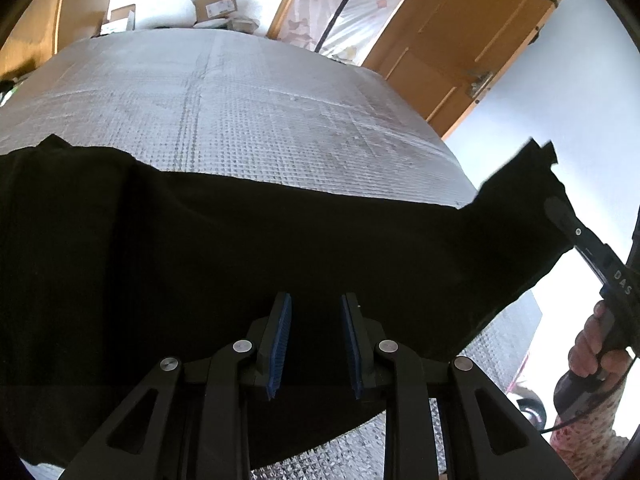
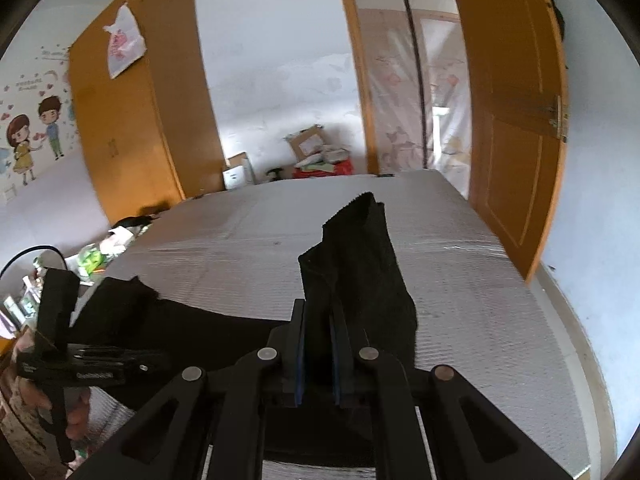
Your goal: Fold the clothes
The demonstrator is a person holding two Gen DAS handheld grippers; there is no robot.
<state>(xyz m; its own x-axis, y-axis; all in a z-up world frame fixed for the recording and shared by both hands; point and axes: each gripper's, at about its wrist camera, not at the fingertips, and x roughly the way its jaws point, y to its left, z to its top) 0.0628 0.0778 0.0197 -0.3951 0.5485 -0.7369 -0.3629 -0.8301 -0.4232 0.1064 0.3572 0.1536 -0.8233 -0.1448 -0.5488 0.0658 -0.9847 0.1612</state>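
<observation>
A black garment (image 1: pixel 240 248) lies spread over the near part of a silvery quilted surface (image 1: pixel 240 100). My left gripper (image 1: pixel 316 300) hovers low over the cloth's near edge, open, its blue pads (image 1: pixel 282 332) apart with only dark fabric showing behind them. In the left wrist view my right gripper (image 1: pixel 560 208) lifts the garment's right corner off the surface. In the right wrist view that gripper (image 2: pixel 319 308) is shut on the black garment (image 2: pixel 356 248), whose corner sticks up past the fingertips. A hand (image 1: pixel 592 344) holds the right gripper's handle.
An orange wooden door (image 2: pixel 516 128) stands open on the right, beside a doorway with a plastic curtain (image 2: pixel 404 92). A wooden wardrobe (image 2: pixel 140 112) is at the left. Cardboard boxes (image 2: pixel 308 142) sit beyond the far edge, and clutter (image 2: pixel 96 258) lies by the surface's left side.
</observation>
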